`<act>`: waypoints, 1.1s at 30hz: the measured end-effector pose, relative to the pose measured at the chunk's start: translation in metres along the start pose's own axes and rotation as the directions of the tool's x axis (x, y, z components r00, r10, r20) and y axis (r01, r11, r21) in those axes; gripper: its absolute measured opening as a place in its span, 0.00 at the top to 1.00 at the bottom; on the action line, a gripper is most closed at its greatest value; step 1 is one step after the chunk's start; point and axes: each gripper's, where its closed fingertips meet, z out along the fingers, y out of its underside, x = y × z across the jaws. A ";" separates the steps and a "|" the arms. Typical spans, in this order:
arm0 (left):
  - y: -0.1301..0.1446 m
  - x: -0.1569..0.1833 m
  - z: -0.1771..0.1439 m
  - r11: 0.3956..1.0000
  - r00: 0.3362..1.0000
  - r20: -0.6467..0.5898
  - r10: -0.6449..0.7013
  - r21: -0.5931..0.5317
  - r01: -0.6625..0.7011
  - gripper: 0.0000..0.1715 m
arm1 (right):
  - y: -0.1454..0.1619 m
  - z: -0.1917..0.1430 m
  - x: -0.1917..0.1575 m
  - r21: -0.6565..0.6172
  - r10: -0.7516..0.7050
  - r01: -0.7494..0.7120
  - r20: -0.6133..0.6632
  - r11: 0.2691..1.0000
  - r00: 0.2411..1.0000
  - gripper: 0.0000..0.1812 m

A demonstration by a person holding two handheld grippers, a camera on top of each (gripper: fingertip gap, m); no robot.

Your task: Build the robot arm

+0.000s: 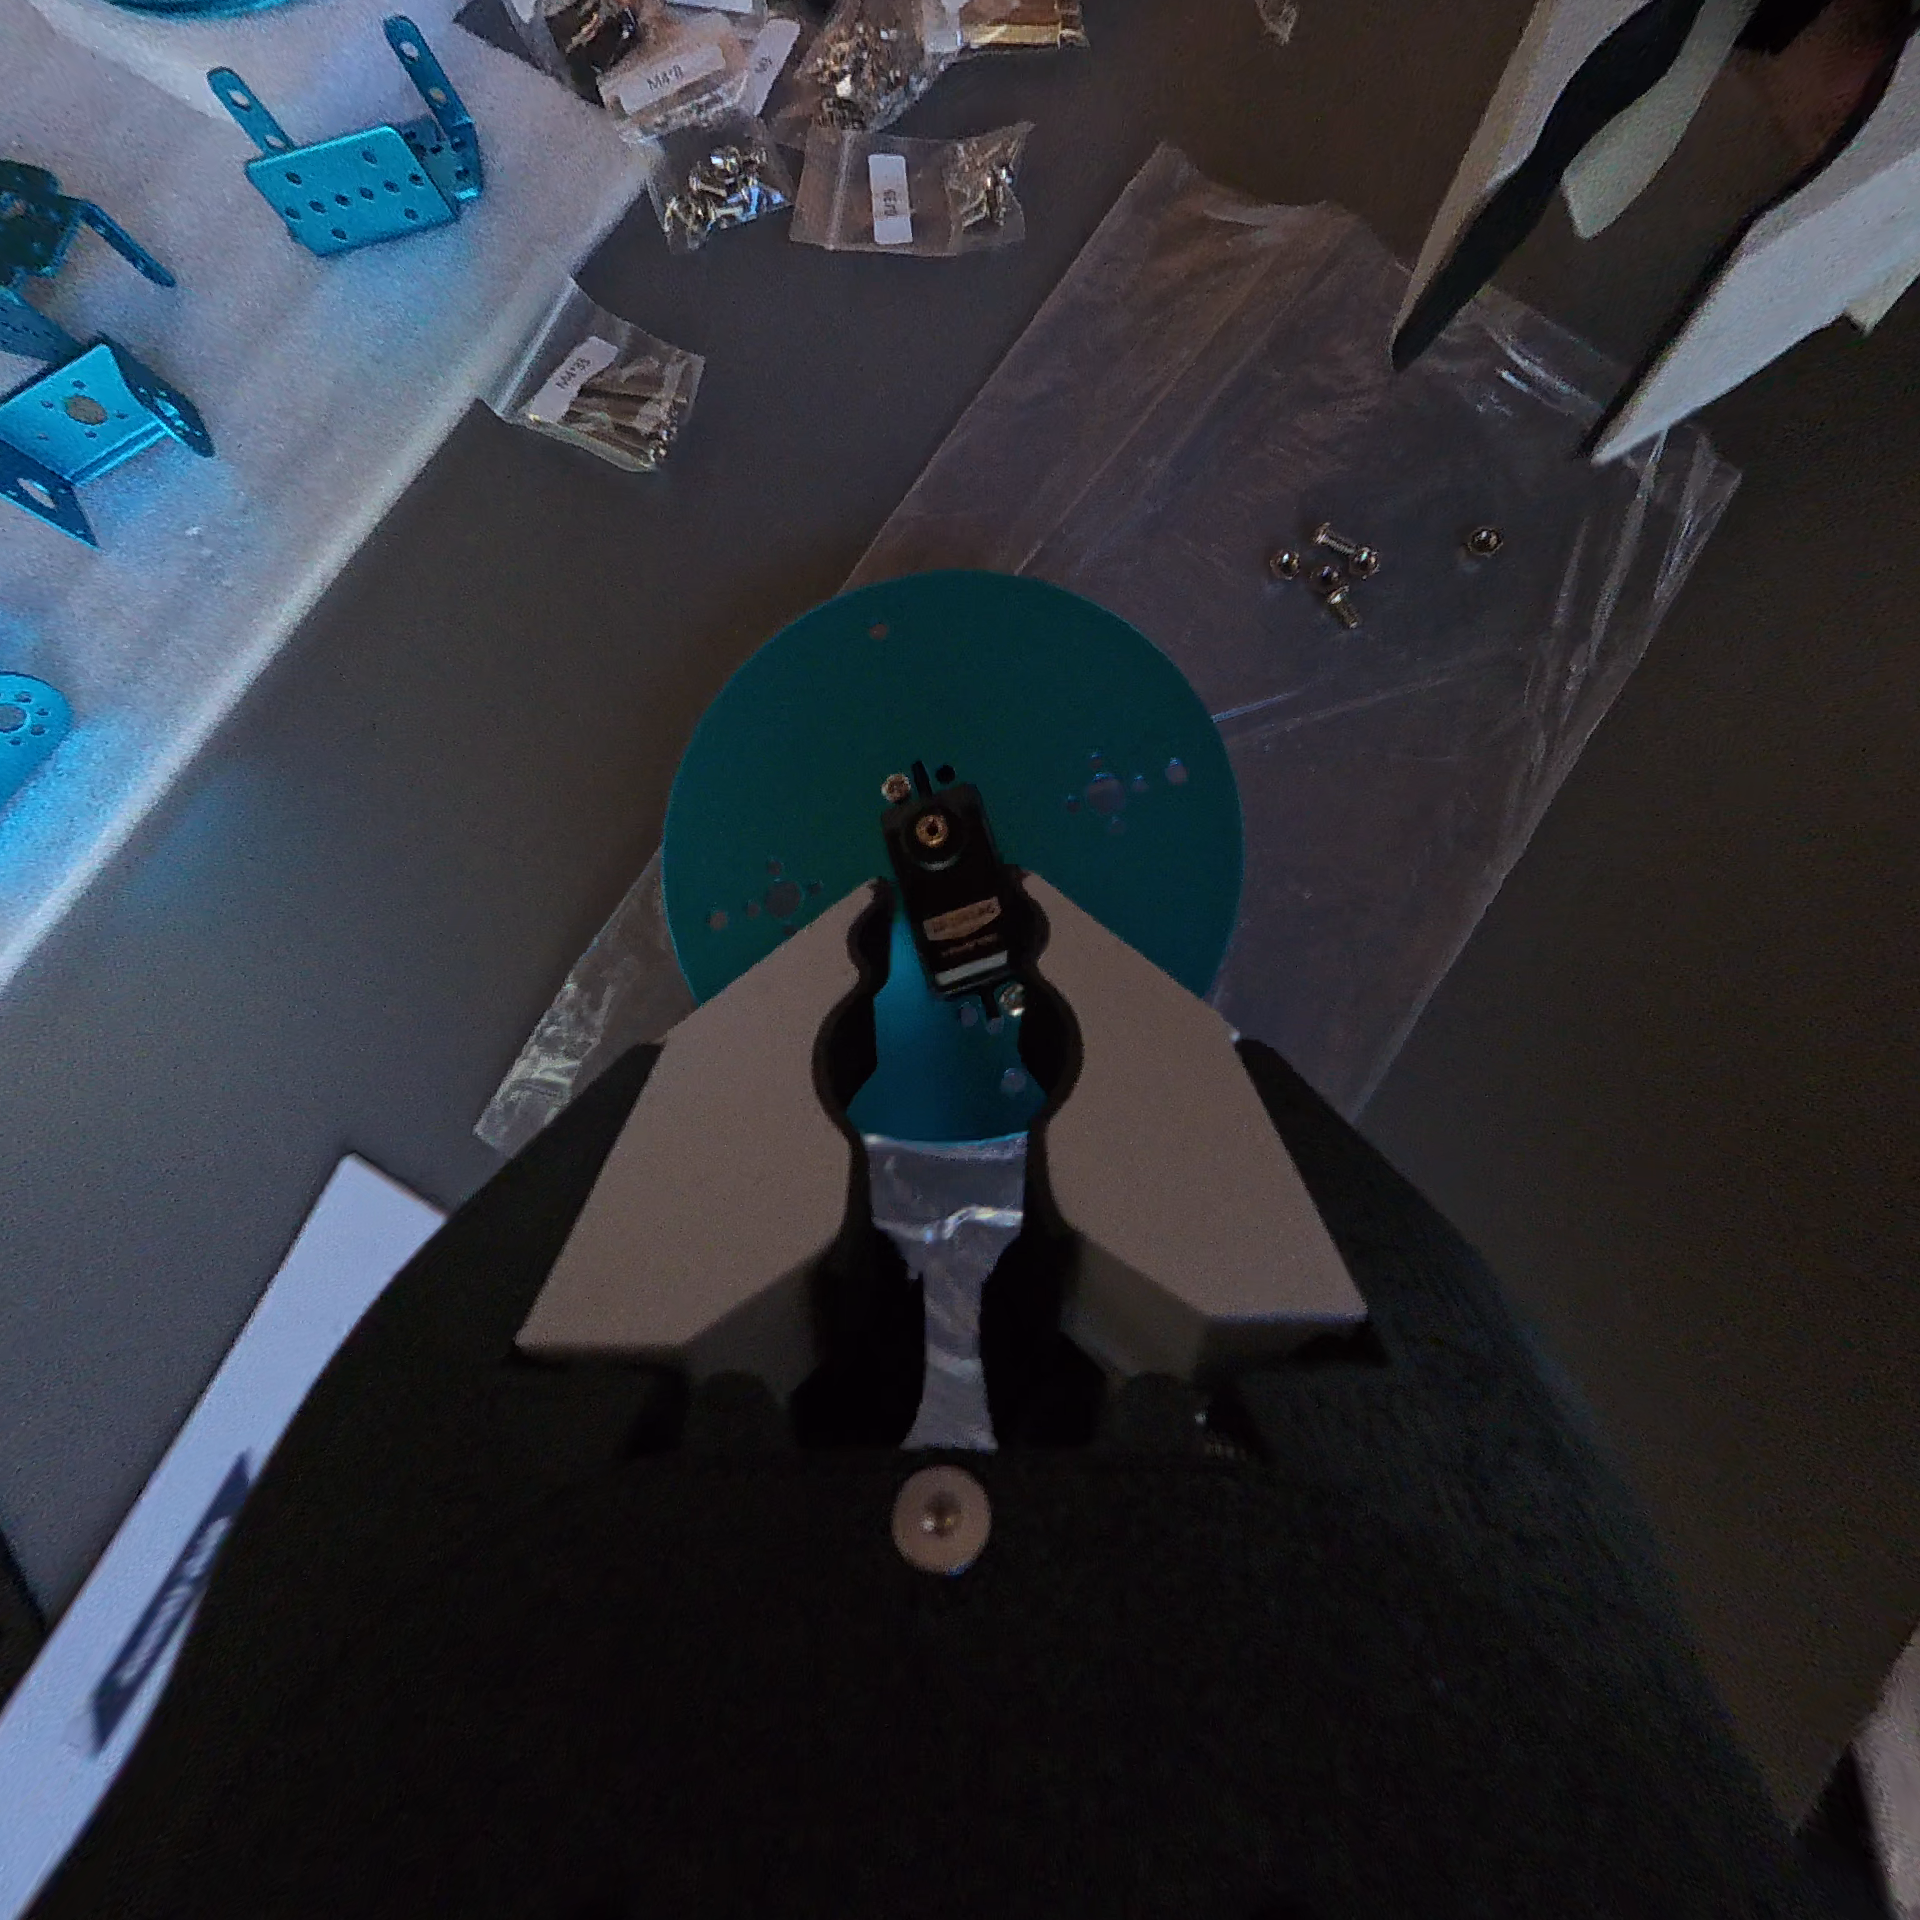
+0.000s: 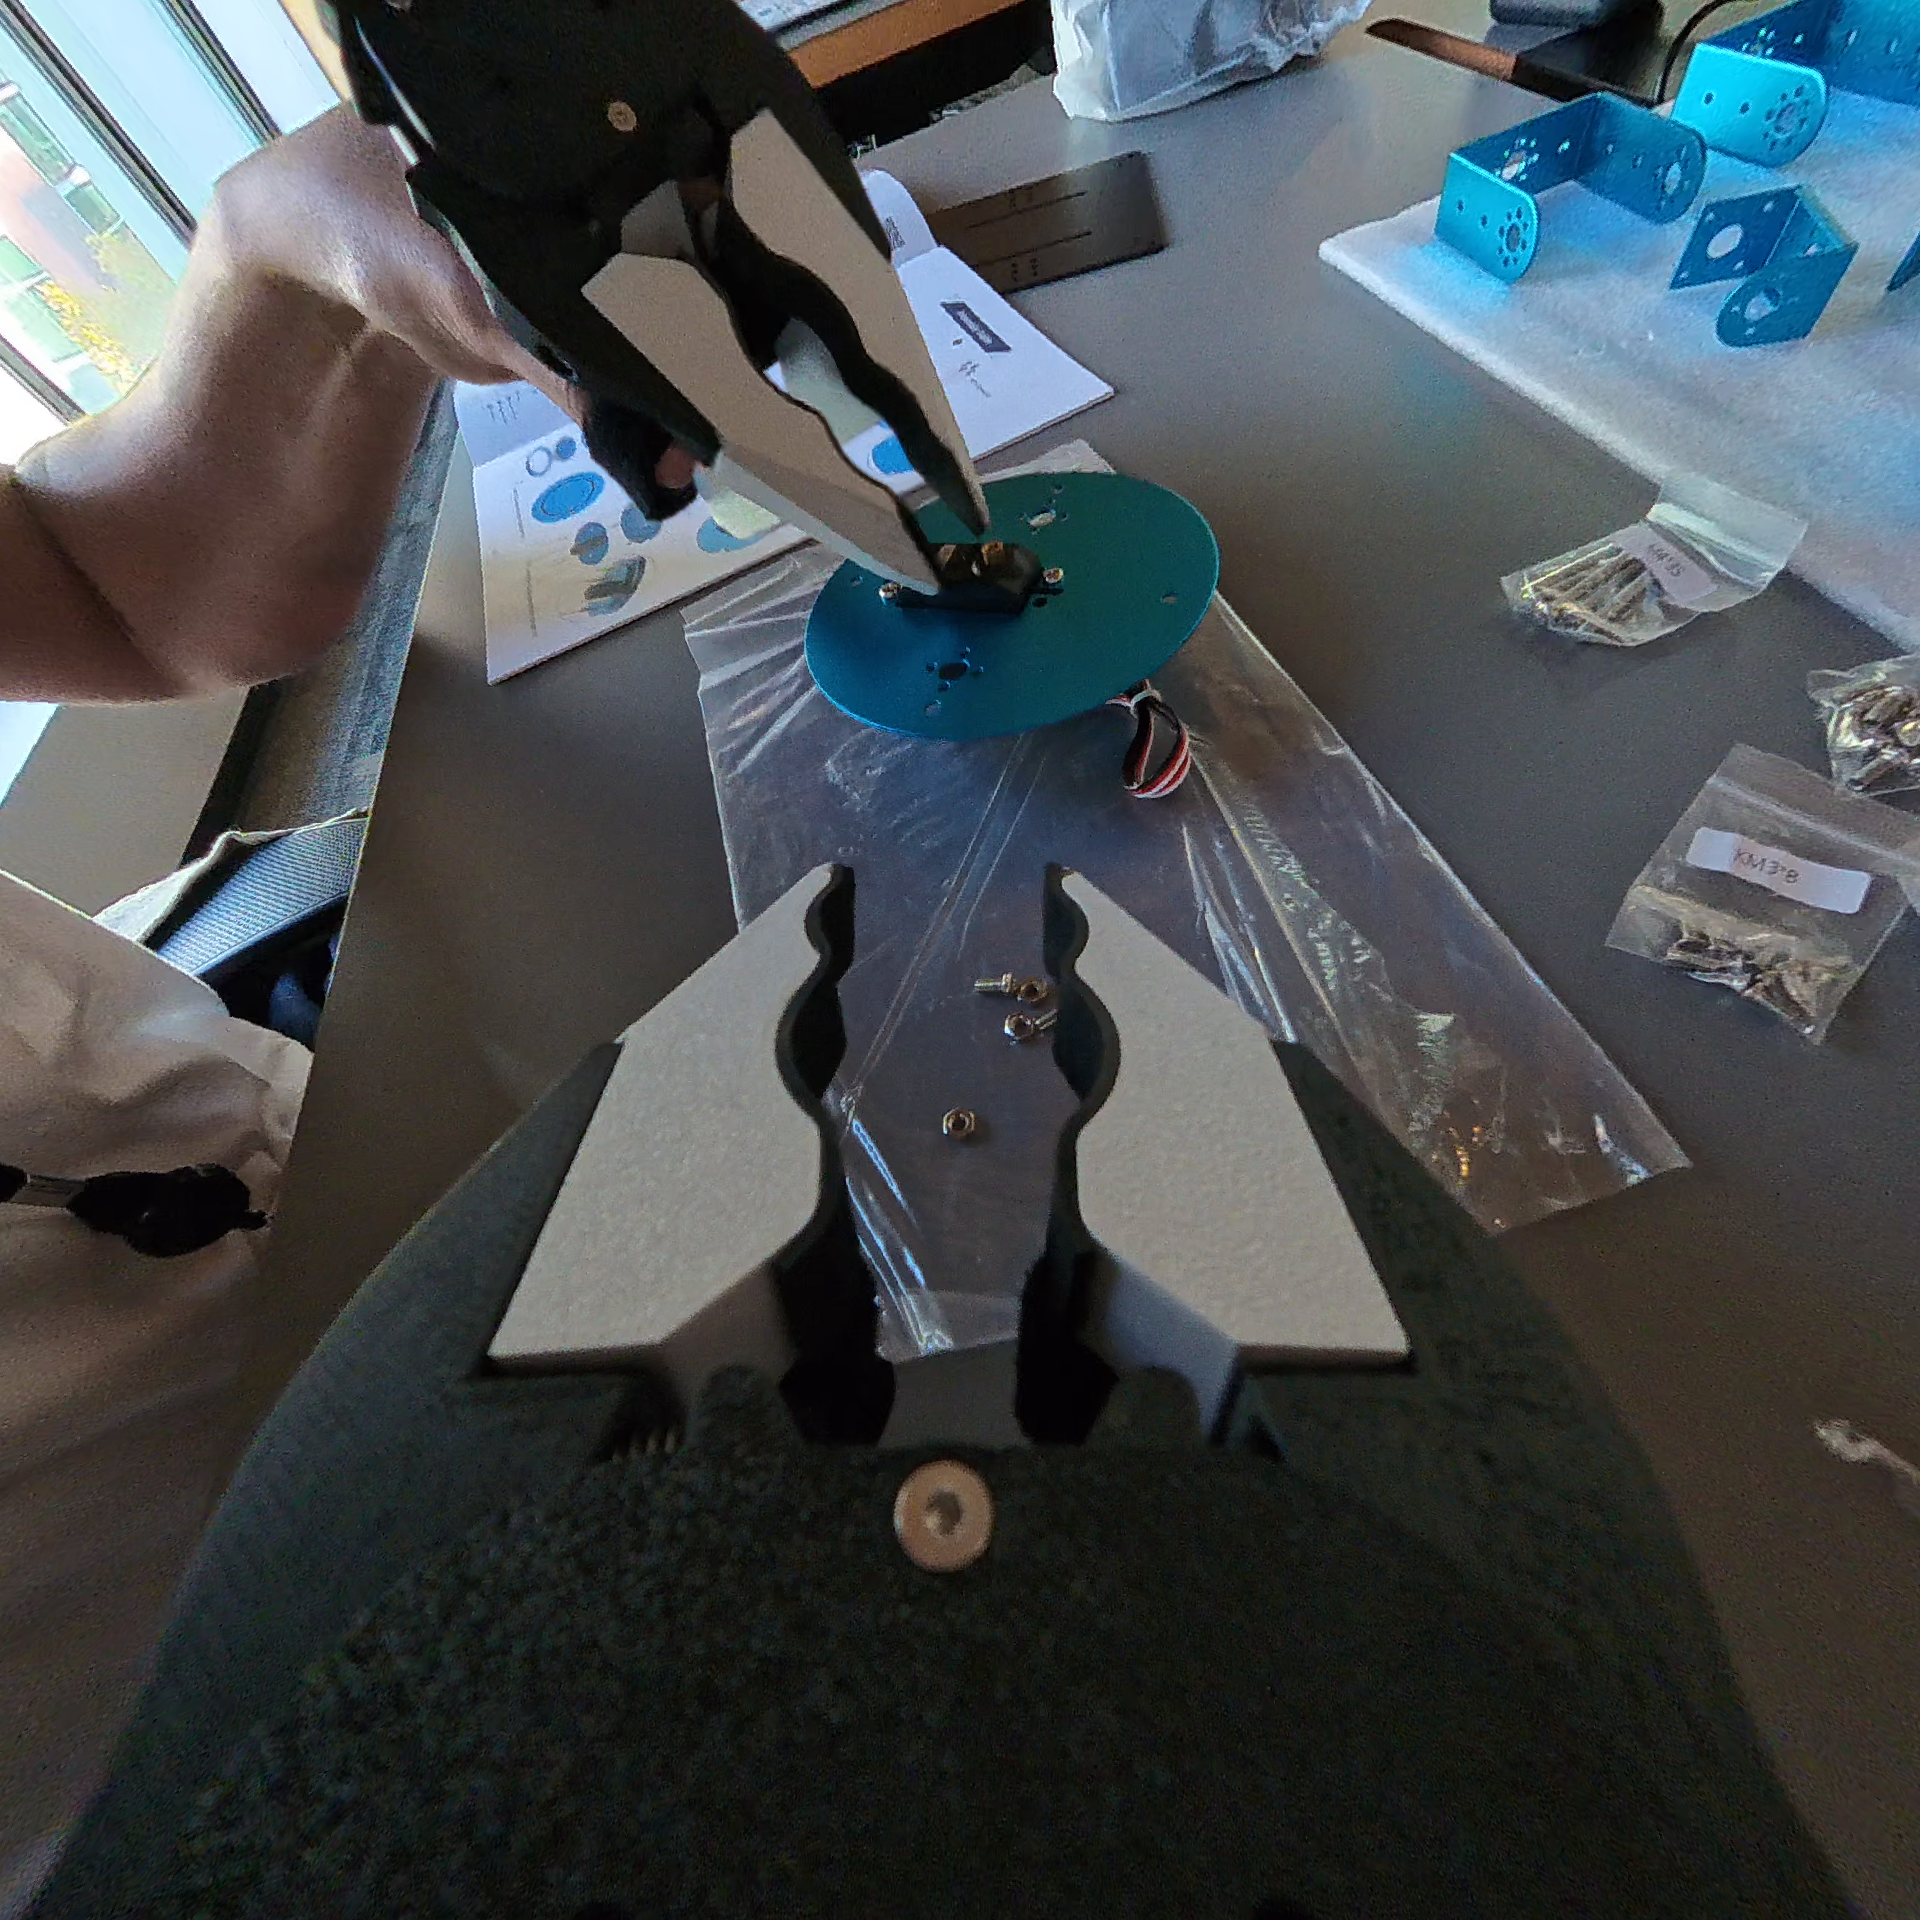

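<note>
A teal round plate (image 1: 935, 707) lies on a clear plastic bag (image 1: 1299, 364) on the grey table. A black servo (image 1: 940, 842) sits in the plate's middle. My left gripper (image 1: 953, 883) is shut on the servo, one fingertip on each side. The right wrist view shows the same: left gripper (image 2: 956, 545), servo (image 2: 997, 577), plate (image 2: 1101, 613), and the servo's wires (image 2: 1153, 748) sticking out beyond the plate. My right gripper (image 2: 948, 878) is open and empty, low over the bag (image 2: 1351, 935), with loose screws (image 2: 1013, 1003) and a nut (image 2: 954, 1122) between its fingers.
Blue metal brackets (image 2: 1621, 177) stand on a white foam sheet (image 1: 312, 343). Small bags of screws (image 2: 1756, 935) lie at the right; more bags (image 1: 904, 187) show in the left wrist view. An open booklet (image 2: 582, 540) and a black plate (image 2: 1049, 223) lie beyond. A person's hand (image 2: 312, 364) holds the left gripper. Tip to tip, the grippers are about 12 centimeters apart. My left gripper's tips are some 4 centimeters from the teal round plate (image 1: 935, 707). My right wrist view (image 2: 1089, 608) looks at it from another angle.
</note>
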 end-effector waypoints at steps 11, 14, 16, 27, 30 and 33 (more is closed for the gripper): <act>0.012 -0.001 -0.053 0.783 0.785 0.373 0.494 0.201 -0.589 0.84 | -0.012 -0.005 -0.007 0.031 -0.061 0.061 -0.019 0.998 0.998 0.80; 0.025 0.005 -0.043 0.739 0.695 0.415 0.588 0.073 -0.669 0.81 | -0.009 -0.003 -0.004 0.028 -0.056 0.057 -0.025 0.998 0.998 0.80; 0.030 0.013 -0.036 0.665 0.599 0.426 0.678 -0.008 -0.747 0.81 | -0.006 -0.002 0.000 0.019 -0.047 0.048 -0.030 0.999 0.998 0.80; 0.031 0.015 -0.010 0.546 0.438 0.447 0.780 -0.143 -0.826 0.82 | 0.000 0.002 0.003 0.003 -0.032 0.032 -0.024 0.999 0.999 0.80; 0.030 0.017 -0.006 0.514 0.409 0.445 0.797 -0.143 -0.846 0.84 | 0.000 0.003 0.001 0.007 -0.035 0.035 -0.011 0.999 0.999 0.80; 0.029 0.019 -0.002 0.490 0.390 0.444 0.806 -0.131 -0.862 0.86 | -0.006 0.003 0.001 0.030 -0.061 0.061 -0.006 0.998 0.998 0.80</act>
